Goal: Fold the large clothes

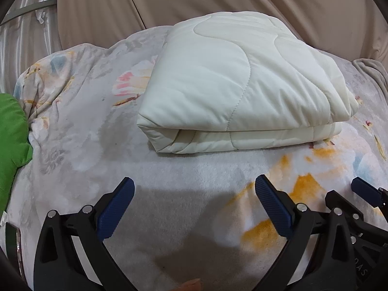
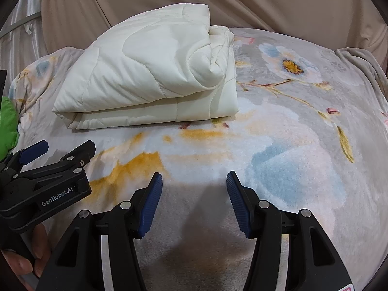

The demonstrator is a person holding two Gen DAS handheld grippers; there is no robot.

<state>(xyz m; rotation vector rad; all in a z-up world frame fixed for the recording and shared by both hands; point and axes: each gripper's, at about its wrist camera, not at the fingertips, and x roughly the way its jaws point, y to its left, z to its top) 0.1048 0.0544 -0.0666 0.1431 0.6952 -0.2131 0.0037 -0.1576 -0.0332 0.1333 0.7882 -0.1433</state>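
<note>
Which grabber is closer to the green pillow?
Left. The left gripper hovers open over the floral blanket, with the green pillow just off its left side. The right gripper, also open, sits beyond the left one, farther from the pillow.

The green cushion (image 1: pixel 12 140) is cut by the left edge in both wrist views. In the left wrist view, only one fingertip of the right gripper (image 1: pixel 363 190) shows before the frame edge. The folded quilt (image 1: pixel 242 84) hides the floral blanket (image 1: pixel 84 121) beneath it. A glossy object (image 1: pixel 12 242) at lower left remains unidentifiable.
</note>
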